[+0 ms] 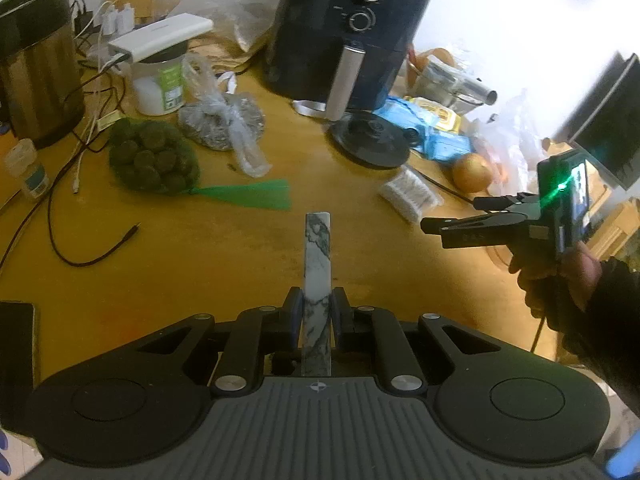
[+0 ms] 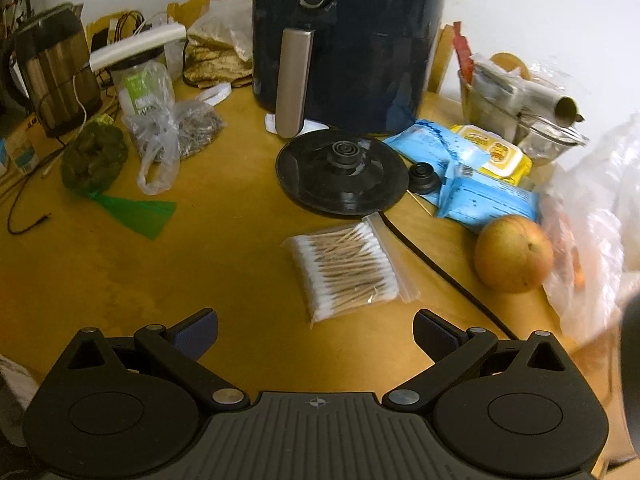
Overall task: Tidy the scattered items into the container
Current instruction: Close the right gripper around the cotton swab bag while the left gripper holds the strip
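The left gripper [image 1: 316, 304] is clamping a white marble-patterned cylindrical stick [image 1: 318, 256], its long axis pointing toward twelve o'clock above the yellow wooden table [image 1: 200, 256]. The right gripper [image 2: 316, 330] is hanging wide open and empty, a clear bag of cotton swabs [image 2: 346, 266] lying at twelve o'clock, a black round kettle base [image 2: 342, 170] beyond, a yellow-orange apple [image 2: 514, 258] at two o'clock.

I see a warm yellow-brown wooden table [image 2: 224, 264] filling the lower and middle part of both views, its surface lightly scuffed and stained near the center. Behind it, along the top of each frame, runs a plain white wall [image 2: 540, 4], washed out by strong light at the upper right of the left wrist view. At the right edge of that view stands a dark flat screen [image 1: 608, 120], tilted in the fisheye. At the upper left of both views, a brown cardboard panel [image 2: 200, 4] leans against the wall. The light overall looks dim and yellowish.
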